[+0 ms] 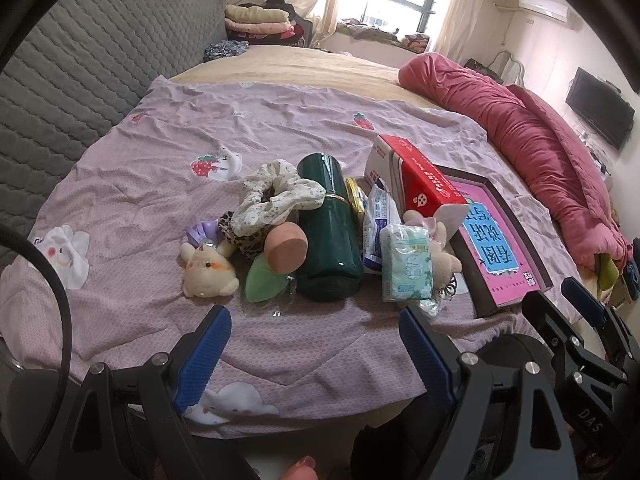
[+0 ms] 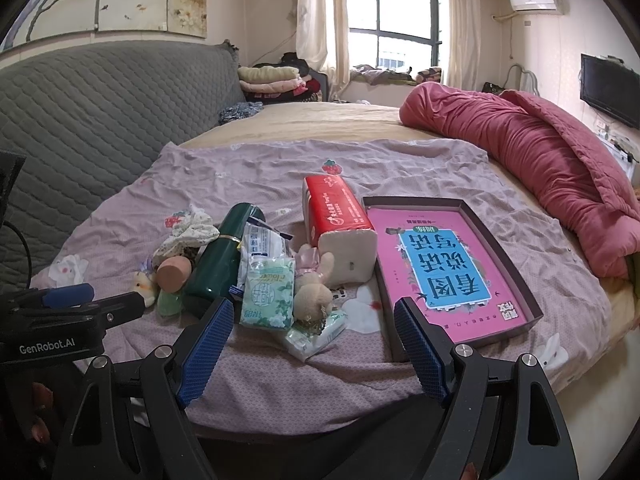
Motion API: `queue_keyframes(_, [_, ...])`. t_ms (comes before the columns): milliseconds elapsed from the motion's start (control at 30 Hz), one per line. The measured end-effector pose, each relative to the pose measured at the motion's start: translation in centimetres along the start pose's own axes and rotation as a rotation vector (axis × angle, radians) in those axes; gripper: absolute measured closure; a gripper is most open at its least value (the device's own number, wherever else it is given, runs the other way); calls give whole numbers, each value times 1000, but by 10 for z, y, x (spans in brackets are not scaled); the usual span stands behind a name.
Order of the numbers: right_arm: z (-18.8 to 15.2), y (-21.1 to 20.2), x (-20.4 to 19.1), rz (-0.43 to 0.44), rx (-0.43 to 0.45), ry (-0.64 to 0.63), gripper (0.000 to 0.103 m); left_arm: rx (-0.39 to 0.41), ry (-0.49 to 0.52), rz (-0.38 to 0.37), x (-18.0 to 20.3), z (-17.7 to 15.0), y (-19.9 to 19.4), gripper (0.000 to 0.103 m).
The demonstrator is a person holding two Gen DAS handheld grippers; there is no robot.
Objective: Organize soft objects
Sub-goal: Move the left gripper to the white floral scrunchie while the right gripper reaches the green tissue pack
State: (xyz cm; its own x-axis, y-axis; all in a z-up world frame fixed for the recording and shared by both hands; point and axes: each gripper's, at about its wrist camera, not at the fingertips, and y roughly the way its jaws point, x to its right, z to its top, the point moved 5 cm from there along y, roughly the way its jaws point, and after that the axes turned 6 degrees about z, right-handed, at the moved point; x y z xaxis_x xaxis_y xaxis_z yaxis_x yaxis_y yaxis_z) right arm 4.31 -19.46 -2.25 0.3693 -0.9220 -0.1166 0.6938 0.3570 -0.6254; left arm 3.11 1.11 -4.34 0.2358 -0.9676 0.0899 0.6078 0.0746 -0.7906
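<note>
A pile of small things lies on the purple bedspread (image 1: 280, 128). It holds a cream plush toy (image 1: 208, 272), a floral scrunchie (image 1: 276, 196), a leopard scrunchie (image 1: 240, 240), a peach sponge (image 1: 286, 249), a green puff (image 1: 262, 280), a dark green bottle (image 1: 326, 236), tissue packs (image 1: 406, 266), a beige plush (image 2: 314, 290) and a red tissue pack (image 2: 340, 216). A brown tray (image 2: 538, 312) with a pink book (image 2: 448, 272) lies to the right. My left gripper (image 1: 316, 340) is open and empty, short of the pile. My right gripper (image 2: 314, 332) is open and empty near the green tissue pack (image 2: 268, 294).
A rolled red quilt (image 2: 540, 160) lies along the bed's right side. A grey quilted headboard (image 2: 92, 100) stands at the left. Folded clothes (image 2: 272, 80) are stacked at the far end near the window. A TV (image 2: 610, 88) hangs on the right wall.
</note>
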Motion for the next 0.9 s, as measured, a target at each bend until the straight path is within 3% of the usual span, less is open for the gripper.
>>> queue_keyframes(500, [0,19,-4,9,-24,-6,20,-1,-60,3,-22,5,14,17])
queue_keyframes(900, [4,44,-4,63,-31,18,20,25,-137,-40,-49,47,44,17])
